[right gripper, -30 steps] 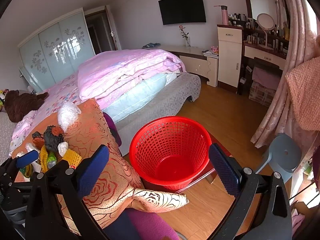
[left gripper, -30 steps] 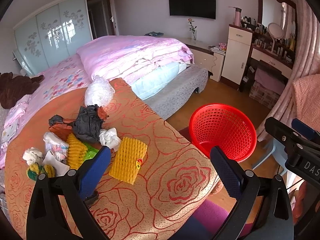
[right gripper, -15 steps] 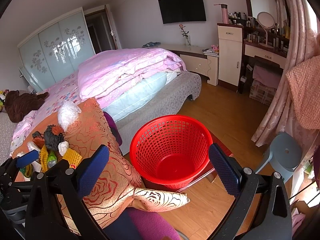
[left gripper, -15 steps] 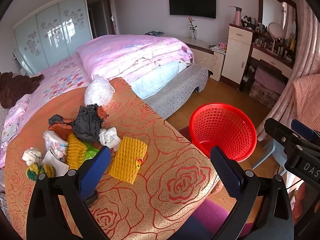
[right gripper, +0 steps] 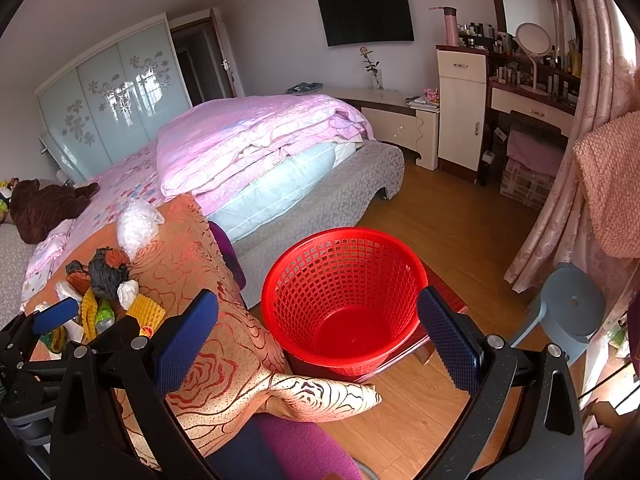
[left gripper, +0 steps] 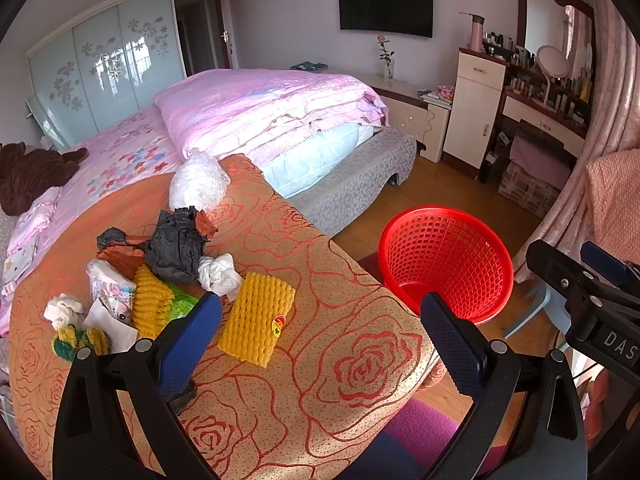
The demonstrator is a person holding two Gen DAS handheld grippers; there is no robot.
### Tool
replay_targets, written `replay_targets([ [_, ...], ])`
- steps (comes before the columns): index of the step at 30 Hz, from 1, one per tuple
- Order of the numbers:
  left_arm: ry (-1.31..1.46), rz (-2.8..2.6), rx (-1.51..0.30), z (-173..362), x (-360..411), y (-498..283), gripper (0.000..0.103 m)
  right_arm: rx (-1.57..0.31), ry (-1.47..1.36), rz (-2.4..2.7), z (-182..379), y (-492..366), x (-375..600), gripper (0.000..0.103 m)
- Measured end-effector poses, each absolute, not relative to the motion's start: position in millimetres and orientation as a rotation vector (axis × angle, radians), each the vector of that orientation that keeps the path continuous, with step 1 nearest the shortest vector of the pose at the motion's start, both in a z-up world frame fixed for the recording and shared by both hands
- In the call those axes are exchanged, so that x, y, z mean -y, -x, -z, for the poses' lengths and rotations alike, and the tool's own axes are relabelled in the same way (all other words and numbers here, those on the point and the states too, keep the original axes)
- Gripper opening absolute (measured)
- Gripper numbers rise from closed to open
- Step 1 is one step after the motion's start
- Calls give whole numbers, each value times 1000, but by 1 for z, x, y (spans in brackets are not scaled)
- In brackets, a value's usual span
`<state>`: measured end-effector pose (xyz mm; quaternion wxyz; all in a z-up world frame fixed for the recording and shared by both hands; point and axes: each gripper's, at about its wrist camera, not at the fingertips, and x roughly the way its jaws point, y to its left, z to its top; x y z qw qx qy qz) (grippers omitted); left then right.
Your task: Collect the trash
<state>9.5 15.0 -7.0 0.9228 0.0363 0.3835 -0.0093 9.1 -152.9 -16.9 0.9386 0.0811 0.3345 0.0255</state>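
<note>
While I held my left gripper (left gripper: 320,332) wide open and empty over the rose-patterned cloth (left gripper: 340,380), the trash pile (left gripper: 160,272) lay just ahead of its left finger, with the yellow foam net (left gripper: 256,316) between the fingers, its long axis running away from me toward the bed (left gripper: 260,120). My right gripper (right gripper: 316,332) was also spread wide with nothing in it, framing the red basket (right gripper: 344,280), which stood upright on the floor (right gripper: 440,220) beside the cloth, mouth up.
</note>
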Motion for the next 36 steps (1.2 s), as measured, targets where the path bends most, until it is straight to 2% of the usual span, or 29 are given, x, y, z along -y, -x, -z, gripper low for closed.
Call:
replay_targets([
  [36, -50, 3, -794, 9, -24, -8, 96, -711, -162, -48, 27, -10, 152, 97],
])
